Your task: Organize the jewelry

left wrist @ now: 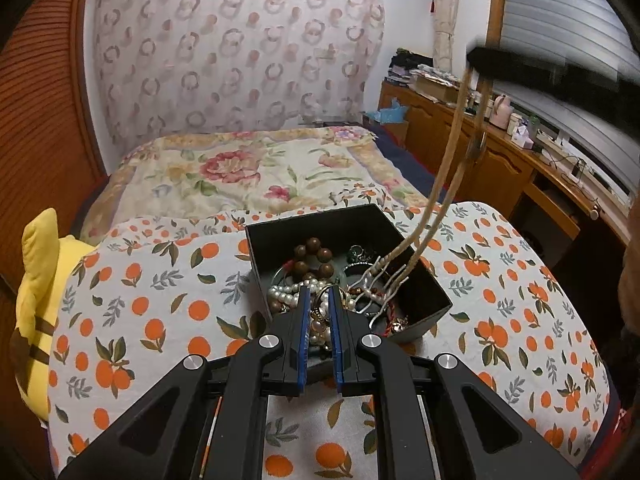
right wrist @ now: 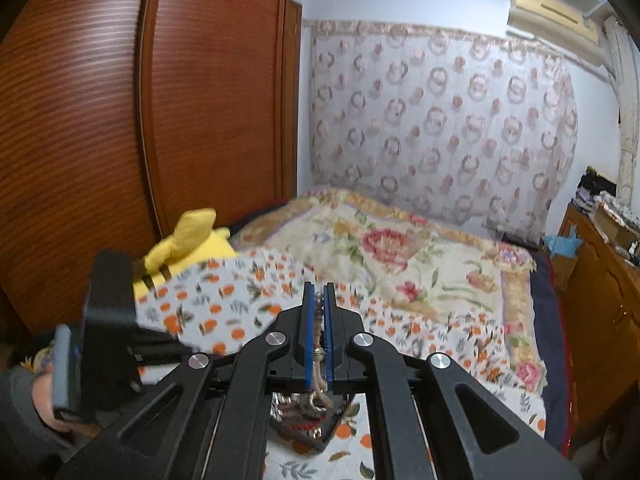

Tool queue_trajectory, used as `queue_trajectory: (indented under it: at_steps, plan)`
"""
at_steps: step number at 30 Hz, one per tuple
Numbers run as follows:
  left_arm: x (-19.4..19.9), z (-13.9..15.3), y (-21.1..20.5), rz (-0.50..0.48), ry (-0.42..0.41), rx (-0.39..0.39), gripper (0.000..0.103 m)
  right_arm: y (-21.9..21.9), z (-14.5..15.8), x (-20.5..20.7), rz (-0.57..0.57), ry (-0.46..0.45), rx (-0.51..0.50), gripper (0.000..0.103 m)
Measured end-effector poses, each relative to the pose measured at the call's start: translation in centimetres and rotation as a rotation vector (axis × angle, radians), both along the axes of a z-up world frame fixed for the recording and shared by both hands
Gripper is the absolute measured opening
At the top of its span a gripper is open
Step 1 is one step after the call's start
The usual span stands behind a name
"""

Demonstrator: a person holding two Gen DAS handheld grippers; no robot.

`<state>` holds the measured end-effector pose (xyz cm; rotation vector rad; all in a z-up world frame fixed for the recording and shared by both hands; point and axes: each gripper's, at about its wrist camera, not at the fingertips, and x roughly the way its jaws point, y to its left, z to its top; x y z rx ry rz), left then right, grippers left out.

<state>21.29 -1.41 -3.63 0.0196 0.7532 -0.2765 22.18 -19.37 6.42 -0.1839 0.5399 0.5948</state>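
A black open box sits on the orange-print cloth and holds a tangle of jewelry: a brown wooden bead bracelet, white pearl strands and silver chains. My left gripper reaches into the box, its blue pads nearly closed around a gold ring and pearl piece. My right gripper is shut on a beige beaded necklace. In the left wrist view that necklace hangs from the right gripper, high at upper right, down into the box.
The cloth covers a small table beside a bed with a floral quilt. A yellow plush toy lies at the left edge. A wooden dresser with clutter runs along the right. A wooden wardrobe stands left.
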Motion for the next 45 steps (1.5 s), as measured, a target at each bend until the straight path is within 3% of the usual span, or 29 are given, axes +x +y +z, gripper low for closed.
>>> queue_trajectory:
  at_steps: [9, 13, 16, 20, 21, 23, 25, 29, 36, 40, 42, 45]
  plan:
    - [1.2, -0.2, -0.2, 0.013, 0.005, 0.000, 0.009, 0.1, -4.7, 1.4, -0.011, 0.110, -0.007, 0.006]
    - [0.9, -0.1, -0.3, 0.019, -0.014, 0.004, 0.029, -0.3, -5.3, 1.3, -0.016, 0.119, 0.004, 0.014]
    - [0.7, -0.2, -0.3, 0.021, -0.018, 0.006, 0.032, -0.9, -5.5, 0.8, -0.025, 0.121, 0.015, 0.016]
    - [-0.7, 0.0, -0.2, 0.035, -0.047, 0.019, 0.052, -1.8, -5.5, -0.3, -0.044, 0.117, 0.032, 0.018]
    - [-1.2, 0.1, -0.2, 0.036, -0.053, 0.023, 0.055, -2.1, -5.5, -1.0, -0.050, 0.112, 0.038, 0.021]
    - [-2.3, 0.3, -0.3, 0.039, -0.071, 0.032, 0.074, -2.5, -5.6, -1.8, -0.058, 0.107, 0.051, 0.028]
    - [-3.3, 0.6, -0.4, 0.046, -0.094, 0.047, 0.083, -3.0, -5.6, -3.0, -0.072, 0.097, 0.062, 0.035]
    - [-5.4, 1.2, -0.2, 0.071, -0.117, 0.046, 0.093, -4.2, -5.9, -5.3, -0.104, 0.086, 0.090, 0.050]
    - [-8.8, 1.8, 0.4, 0.106, -0.138, 0.035, 0.095, -5.9, -6.1, -9.1, -0.161, 0.068, 0.124, 0.071]
    - [-10.6, 1.5, 0.1, 0.118, -0.158, 0.062, 0.095, -6.6, -6.0, -11.2, -0.189, 0.045, 0.136, 0.075]
    - [-11.6, 1.4, 0.1, 0.127, -0.165, 0.064, 0.095, -7.1, -6.0, -12.4, -0.204, 0.026, 0.147, 0.085]
    - [-12.8, 1.6, 0.0, 0.144, -0.181, 0.069, 0.095, -7.8, -5.9, -13.7, -0.229, 0.004, 0.156, 0.092]
